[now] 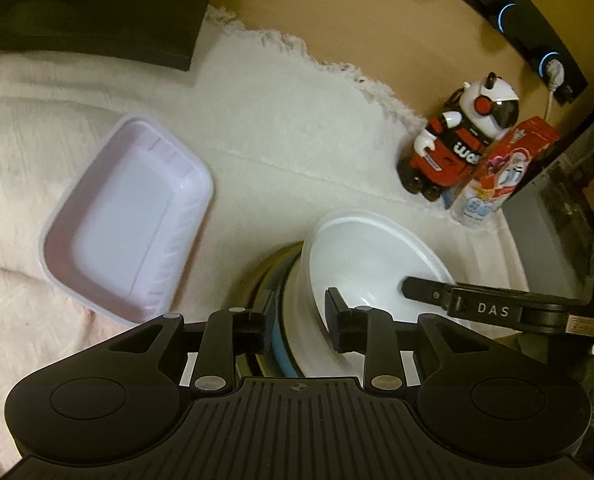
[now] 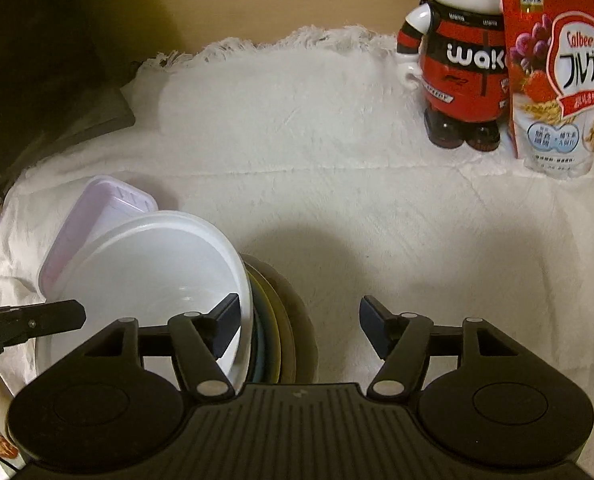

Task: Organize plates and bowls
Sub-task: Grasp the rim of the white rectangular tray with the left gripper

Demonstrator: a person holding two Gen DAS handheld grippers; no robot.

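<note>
White bowl (image 1: 361,256) sits between the left hand-held gripper (image 1: 297,320) jaws.

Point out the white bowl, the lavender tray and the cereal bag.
white bowl (image 2: 149,264): right wrist view, on its inner wall.
lavender tray (image 1: 125,216): left wrist view, on its flat floor.
cereal bag (image 2: 557,72): right wrist view, on its printed front.

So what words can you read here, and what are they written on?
"DAS": on the right gripper finger.
"wak", cut off by the bag, and small "waka" twice: on the robot figurine.
"No.1", "Calbee", "フルグラ": on the cereal bag.
The bag's smaller Japanese print is too small to read.
The white bowl and lilac tray carry no text.
</note>
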